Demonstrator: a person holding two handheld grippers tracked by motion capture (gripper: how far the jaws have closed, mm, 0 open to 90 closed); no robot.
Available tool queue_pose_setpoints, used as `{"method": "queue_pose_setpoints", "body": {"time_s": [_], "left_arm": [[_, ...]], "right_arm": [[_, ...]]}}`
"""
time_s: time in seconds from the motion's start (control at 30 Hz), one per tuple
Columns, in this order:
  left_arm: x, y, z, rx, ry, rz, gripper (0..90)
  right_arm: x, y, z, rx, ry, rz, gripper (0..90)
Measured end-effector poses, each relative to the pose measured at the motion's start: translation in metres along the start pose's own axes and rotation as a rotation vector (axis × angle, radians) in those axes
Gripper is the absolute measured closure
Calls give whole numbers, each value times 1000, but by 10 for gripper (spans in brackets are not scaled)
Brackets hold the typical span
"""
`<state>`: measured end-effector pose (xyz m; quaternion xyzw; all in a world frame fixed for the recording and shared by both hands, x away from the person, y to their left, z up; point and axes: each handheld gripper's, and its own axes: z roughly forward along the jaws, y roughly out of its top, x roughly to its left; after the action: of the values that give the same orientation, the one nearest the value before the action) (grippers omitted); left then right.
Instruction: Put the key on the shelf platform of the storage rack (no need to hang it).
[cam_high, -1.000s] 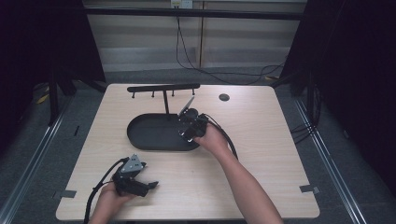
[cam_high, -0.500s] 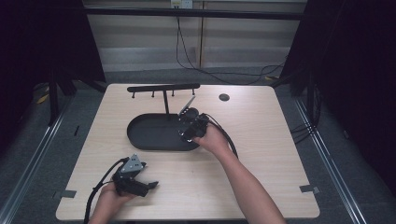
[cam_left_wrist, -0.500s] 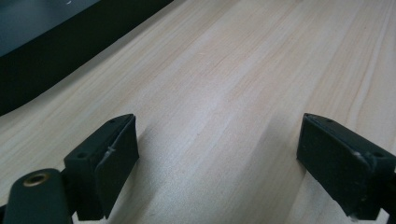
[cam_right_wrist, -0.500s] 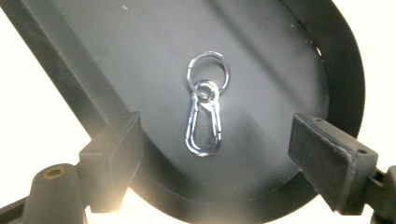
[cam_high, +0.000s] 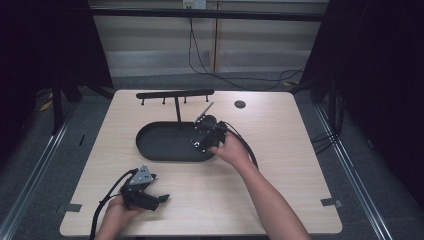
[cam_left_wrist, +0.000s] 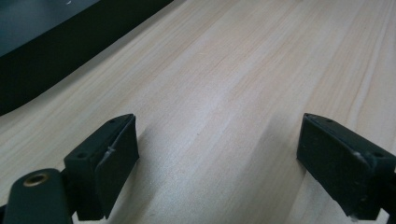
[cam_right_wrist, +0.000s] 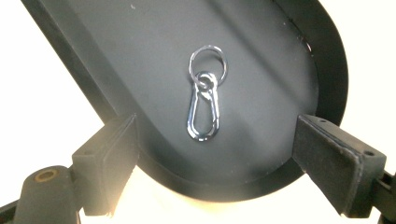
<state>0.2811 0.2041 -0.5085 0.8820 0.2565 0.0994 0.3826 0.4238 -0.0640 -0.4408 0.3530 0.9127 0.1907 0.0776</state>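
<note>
A silver snap hook (cam_right_wrist: 203, 116) with a key ring (cam_right_wrist: 208, 63) on its end lies flat in the black oval tray (cam_high: 150, 150), near the tray's right end. My right gripper (cam_high: 199, 144) hovers over that end and points down at it. In the right gripper view the right gripper (cam_right_wrist: 215, 158) is open; its jaws have just been opening and stand apart on either side of the hook without touching it. My left gripper (cam_high: 159, 199) rests on the table near the front left. In its own view the left gripper (cam_left_wrist: 217, 154) is open over bare wood.
A black hook rack (cam_high: 175, 93) on a thin post stands at the tray's far side. A small dark disc (cam_high: 240, 104) lies on the table behind the right hand. The tray's dark rim (cam_left_wrist: 56, 56) shows ahead of the left gripper. Cables trail from both grippers.
</note>
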Motion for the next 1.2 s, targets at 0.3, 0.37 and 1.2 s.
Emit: {"method": "queue_pose_setpoints", "body": {"time_s": [0.3,0.37,1.2], "left_arm": [[0,0,0,0,0,2,123],[0,0,0,0,0,2,123],[0,0,0,0,-1,2,123]], "right_arm": [[1,-11,-7,-12,-1,1,146],[0,-13,-9,-16,4,-1,146],[1,-44,-30,-49,-12,15,145]]}}
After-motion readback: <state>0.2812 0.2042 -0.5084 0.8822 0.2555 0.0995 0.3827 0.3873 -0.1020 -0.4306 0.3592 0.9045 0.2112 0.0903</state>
